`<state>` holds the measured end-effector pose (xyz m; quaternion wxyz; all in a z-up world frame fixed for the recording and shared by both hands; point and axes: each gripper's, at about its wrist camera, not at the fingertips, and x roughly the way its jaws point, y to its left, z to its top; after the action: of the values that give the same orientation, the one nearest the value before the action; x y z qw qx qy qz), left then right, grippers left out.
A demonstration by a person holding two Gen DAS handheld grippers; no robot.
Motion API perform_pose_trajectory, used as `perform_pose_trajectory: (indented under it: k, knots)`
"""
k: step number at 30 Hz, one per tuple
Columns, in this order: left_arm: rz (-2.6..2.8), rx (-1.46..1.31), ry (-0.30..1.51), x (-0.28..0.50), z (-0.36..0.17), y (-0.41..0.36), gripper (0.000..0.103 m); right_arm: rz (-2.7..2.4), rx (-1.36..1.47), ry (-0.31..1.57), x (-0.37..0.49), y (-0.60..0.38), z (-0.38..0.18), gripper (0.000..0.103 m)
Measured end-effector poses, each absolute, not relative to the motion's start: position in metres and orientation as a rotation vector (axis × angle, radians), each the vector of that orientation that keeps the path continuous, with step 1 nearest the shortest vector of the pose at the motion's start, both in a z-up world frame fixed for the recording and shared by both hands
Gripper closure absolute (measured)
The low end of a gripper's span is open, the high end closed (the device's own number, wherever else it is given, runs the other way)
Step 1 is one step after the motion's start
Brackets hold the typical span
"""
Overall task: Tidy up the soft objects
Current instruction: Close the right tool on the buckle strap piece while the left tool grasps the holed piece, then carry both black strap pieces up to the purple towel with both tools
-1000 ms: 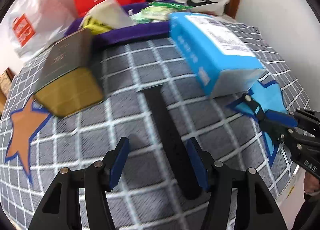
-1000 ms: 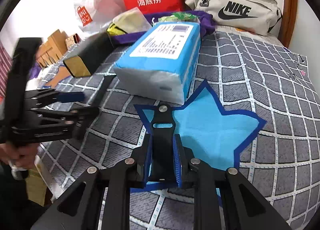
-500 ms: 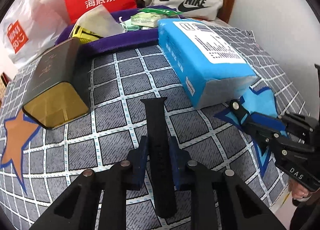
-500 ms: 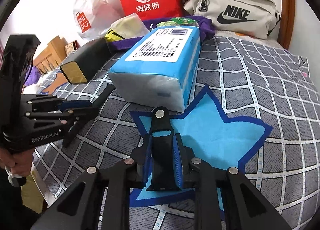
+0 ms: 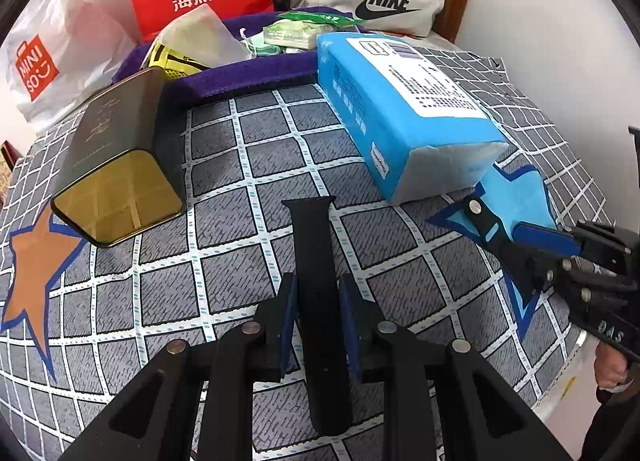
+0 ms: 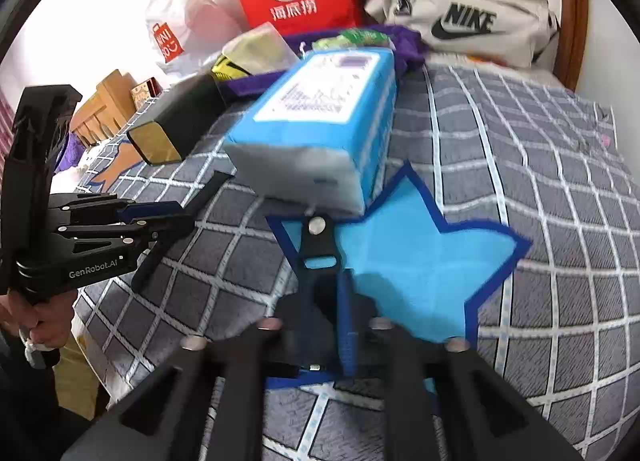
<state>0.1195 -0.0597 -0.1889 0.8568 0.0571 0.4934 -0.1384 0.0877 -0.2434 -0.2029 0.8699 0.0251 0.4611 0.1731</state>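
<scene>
Straps [image 5: 316, 277] between both tongs [image 5: 318, 313]

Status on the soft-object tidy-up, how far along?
Done: some packets sit in the purple tray. In hand: the left gripper has the holed black strap between its opening jaws; the right gripper has the studded black strap, jaws also opening. Left: neither strap is placed; the blue tissue pack and gold-ended tin lie loose on the bedcover.
</scene>
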Motion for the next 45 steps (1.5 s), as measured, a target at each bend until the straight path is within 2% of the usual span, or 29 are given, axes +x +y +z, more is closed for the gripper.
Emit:
perform_pose_trajectory:
  k: [2,6,8,11,13,15,16,28,45]
  knots:
    - [-0.304,0.102,1.039,0.122,-0.189,-0.06,0.073,0.365,0.055,0.955,0.085,-0.244,-0.205,0.073]
    - [-0.29,0.157,0.997,0.12,-0.192,-0.069,0.072,0.347,0.002,0.929,0.079,-0.235,-0.207,0.071]
    - [-0.293,0.145,0.996,0.122,-0.191,-0.067,0.072,0.361,0.004,0.926,0.077,-0.232,-0.207,0.059]
    - [-0.301,0.139,0.993,0.122,-0.191,-0.066,0.075,0.339,-0.018,0.91,0.074,-0.223,-0.208,0.055]
    - [-0.297,0.136,0.984,0.122,-0.191,-0.067,0.081,0.311,-0.06,0.885,0.072,-0.217,-0.21,0.06]
    - [-0.298,0.123,0.977,0.122,-0.191,-0.067,0.083,0.285,-0.083,0.863,0.072,-0.215,-0.211,0.072]
    - [-0.302,0.115,0.973,0.121,-0.191,-0.066,0.083,0.286,-0.075,0.867,0.073,-0.216,-0.21,0.082]
    - [-0.317,0.001,0.97,0.116,-0.175,-0.038,0.083,0.336,-0.043,0.857,0.065,-0.214,-0.18,0.083]
    - [-0.267,-0.053,0.858,0.143,-0.105,-0.007,0.083,0.361,-0.027,0.73,0.104,-0.211,-0.102,0.083]
